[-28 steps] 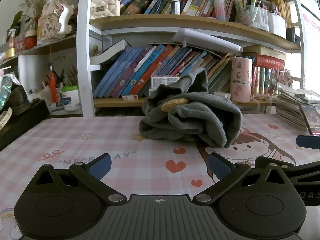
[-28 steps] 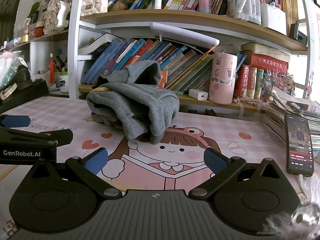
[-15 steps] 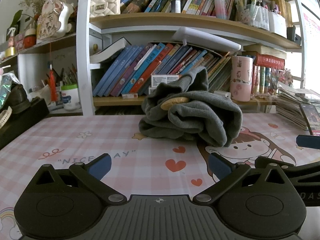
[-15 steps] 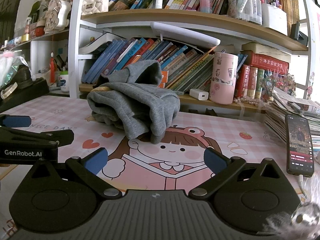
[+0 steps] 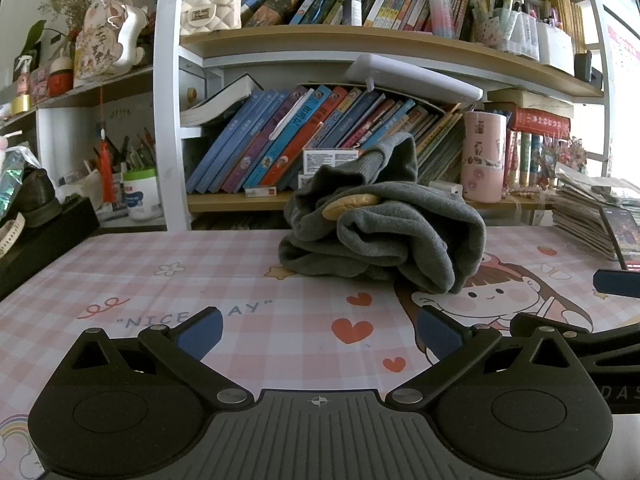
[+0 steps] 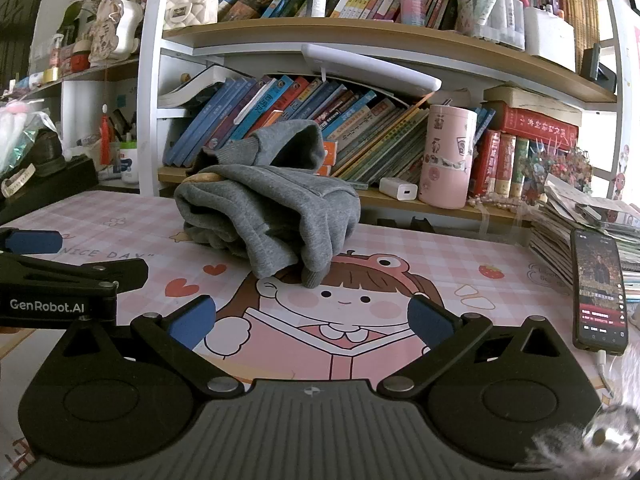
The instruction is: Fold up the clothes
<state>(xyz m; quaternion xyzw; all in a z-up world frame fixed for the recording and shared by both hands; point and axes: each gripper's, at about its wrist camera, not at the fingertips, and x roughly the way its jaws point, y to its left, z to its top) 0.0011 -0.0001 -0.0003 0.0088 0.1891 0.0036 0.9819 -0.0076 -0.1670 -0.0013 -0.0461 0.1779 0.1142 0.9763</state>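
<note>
A grey sweatshirt (image 5: 384, 224) lies in a crumpled heap on the pink checked desk mat (image 5: 200, 280), a sleeve cuff sticking up at its top. It also shows in the right wrist view (image 6: 272, 208). My left gripper (image 5: 318, 332) is open and empty, a short way in front of the heap. My right gripper (image 6: 308, 320) is open and empty, in front of the heap and to its right. The left gripper's side shows at the left of the right wrist view (image 6: 60, 280).
A bookshelf (image 5: 360, 44) full of books stands right behind the mat. A pink tumbler (image 6: 448, 156) and a white charger (image 6: 400, 190) sit on its low shelf. A phone (image 6: 598, 288) lies on stacked magazines (image 6: 568, 220) at the right. A dark box (image 5: 44, 236) stands left.
</note>
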